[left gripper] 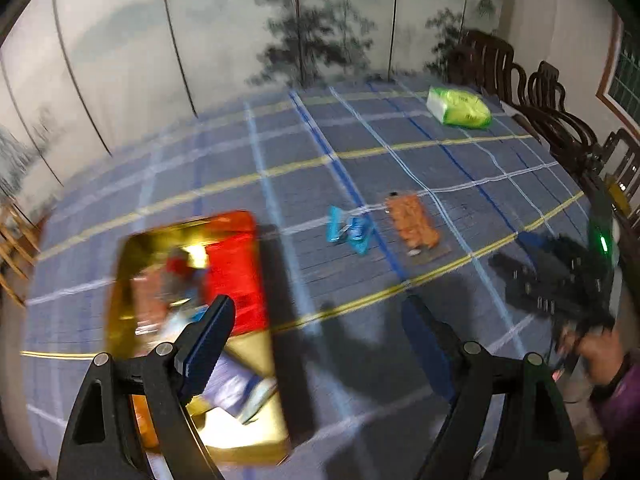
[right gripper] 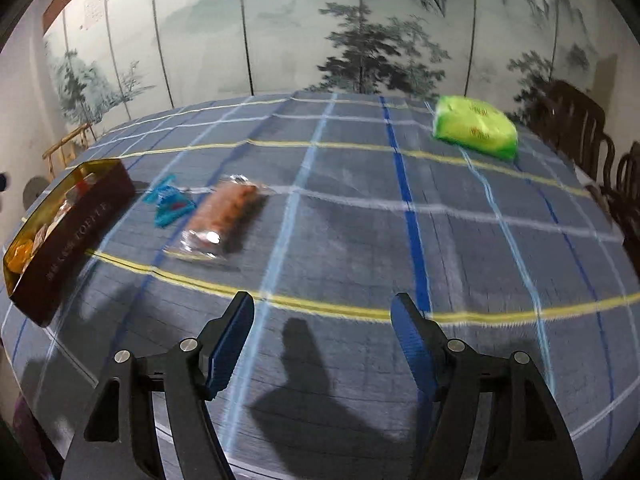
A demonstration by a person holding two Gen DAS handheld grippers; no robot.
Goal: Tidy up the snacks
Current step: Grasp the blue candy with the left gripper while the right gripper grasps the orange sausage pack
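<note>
Snacks loose: two on the counter [right gripper: 352,240], a blue wrapped packet [right gripper: 170,202] and a clear sleeve of orange biscuits [right gripper: 224,220], lying just beside each other, near the tin.
Tin: one open gold-lined box [right gripper: 68,240] at the counter's left edge; several wrapped snacks already inside, too blurred to count. Judged to be the collection point, hence the open top.
Green pack: one [right gripper: 476,130], far side of the counter, well apart from the rest; cannot tell if it is a snack or tissues.
Left gripper [left gripper: 316,344]: jaws spread wide, nothing between them; hovers at the tin's [left gripper: 192,320] right side, one finger overlapping it in view. Judged to be free for the next pickup.
Right gripper [right gripper: 324,344]: jaws spread, empty, above bare checked cloth, near the counter's front edge, apart from both loose snacks.
Chairs: dark wooden chairs [left gripper: 560,108] along the right side; count unclear.
Progress (judgement): partway; two loose items remain outside the tin.
Next (judgement): biscuit sleeve is nearest to the right gripper; crinkly film may slip.
</note>
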